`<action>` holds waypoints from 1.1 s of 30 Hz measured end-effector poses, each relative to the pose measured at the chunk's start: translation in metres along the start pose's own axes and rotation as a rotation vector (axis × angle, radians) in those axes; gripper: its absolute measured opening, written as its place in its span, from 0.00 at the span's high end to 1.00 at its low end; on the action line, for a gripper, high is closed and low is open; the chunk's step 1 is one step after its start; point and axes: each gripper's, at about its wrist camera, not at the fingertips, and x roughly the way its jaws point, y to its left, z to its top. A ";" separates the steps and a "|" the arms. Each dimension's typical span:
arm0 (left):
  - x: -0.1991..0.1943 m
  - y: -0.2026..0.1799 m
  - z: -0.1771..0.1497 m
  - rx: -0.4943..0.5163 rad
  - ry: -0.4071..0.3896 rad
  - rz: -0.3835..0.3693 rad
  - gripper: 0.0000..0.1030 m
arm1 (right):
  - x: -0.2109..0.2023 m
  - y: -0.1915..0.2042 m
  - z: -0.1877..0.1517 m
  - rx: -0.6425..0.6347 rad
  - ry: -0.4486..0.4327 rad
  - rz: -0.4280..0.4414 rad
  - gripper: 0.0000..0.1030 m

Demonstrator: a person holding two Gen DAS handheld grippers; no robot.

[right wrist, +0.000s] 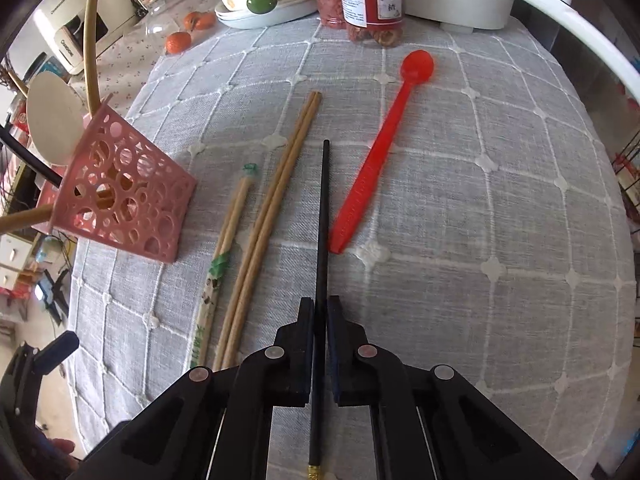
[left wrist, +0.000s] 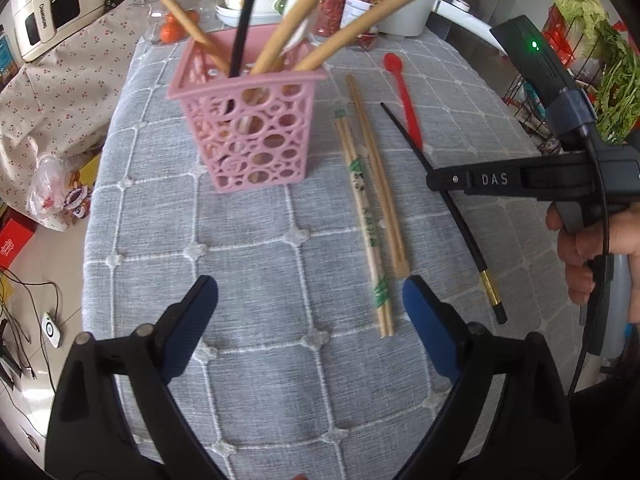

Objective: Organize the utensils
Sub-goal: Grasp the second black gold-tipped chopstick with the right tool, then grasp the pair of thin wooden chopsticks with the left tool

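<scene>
Right gripper [right wrist: 319, 312] clamps black chopstick [right wrist: 322, 216]; left gripper [left wrist: 310, 300] gapes. Ahead: part-filled basket [left wrist: 248, 120]; chopstick pairs, red spoon [right wrist: 380, 160] remain.

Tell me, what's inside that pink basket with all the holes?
The pink basket holds several tan wooden handles, one black stick and something white, all poking out the top. Their lower ends show only in glimpses through the holes, so the bottom stays hidden.

The basket [left wrist: 248, 128] is pink with cut-out circles. The spoon [right wrist: 384, 148] is red. One chopstick [right wrist: 322, 216] is black with a gold band; a paired set [left wrist: 366, 224] is tan with green print. The surface [left wrist: 280, 360] wears grey cloth with white grid stitching.
</scene>
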 end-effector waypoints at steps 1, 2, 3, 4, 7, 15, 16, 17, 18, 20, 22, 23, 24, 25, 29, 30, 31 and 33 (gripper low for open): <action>0.000 -0.006 0.001 0.008 -0.011 -0.015 0.20 | -0.004 -0.006 -0.003 0.003 0.001 -0.004 0.94; 0.001 -0.013 0.002 0.015 -0.026 -0.024 0.26 | -0.008 -0.012 -0.007 0.006 0.000 -0.007 0.94; 0.003 -0.021 0.002 0.024 -0.041 -0.030 0.29 | -0.012 -0.020 -0.010 0.012 -0.002 -0.014 0.94; 0.006 -0.029 0.002 0.036 -0.051 -0.036 0.35 | -0.016 -0.029 -0.013 0.023 -0.004 -0.014 0.94; 0.019 -0.054 0.002 0.064 -0.057 -0.056 0.47 | -0.028 -0.055 -0.024 0.065 -0.011 -0.008 0.94; 0.053 -0.104 0.045 0.104 -0.095 -0.001 0.53 | -0.047 -0.120 -0.037 0.183 -0.028 0.024 0.94; 0.058 -0.104 0.056 0.081 -0.098 0.010 0.54 | -0.047 -0.125 -0.038 0.194 -0.025 0.034 0.94; 0.066 -0.105 0.068 0.056 -0.096 0.021 0.56 | -0.044 -0.128 -0.038 0.202 -0.022 0.041 0.94; 0.072 -0.105 0.079 0.033 -0.097 0.036 0.57 | -0.043 -0.131 -0.038 0.207 -0.018 0.048 0.94; 0.083 -0.102 0.101 -0.012 -0.097 0.071 0.62 | -0.040 -0.136 -0.040 0.218 -0.011 0.063 0.94; 0.094 -0.095 0.122 -0.066 -0.082 0.097 0.68 | -0.038 -0.138 -0.040 0.226 -0.005 0.077 0.94; 0.098 -0.090 0.131 -0.090 -0.078 0.112 0.69 | -0.035 -0.136 -0.037 0.227 -0.003 0.082 0.94; 0.101 -0.086 0.138 -0.105 -0.077 0.128 0.69 | -0.034 -0.136 -0.036 0.226 -0.001 0.088 0.94; 0.105 -0.082 0.146 -0.117 -0.077 0.150 0.69 | -0.033 -0.136 -0.035 0.225 0.001 0.094 0.94; 0.125 -0.069 0.164 -0.130 -0.023 0.205 0.69 | -0.028 -0.135 -0.033 0.223 0.006 0.113 0.94; 0.126 -0.068 0.164 -0.119 -0.027 0.230 0.69 | -0.028 -0.135 -0.033 0.225 0.006 0.118 0.94; 0.128 -0.068 0.167 -0.106 -0.022 0.251 0.69 | -0.027 -0.135 -0.032 0.227 0.005 0.122 0.94; 0.131 -0.064 0.168 -0.110 -0.012 0.258 0.69 | -0.026 -0.135 -0.031 0.230 0.005 0.130 0.94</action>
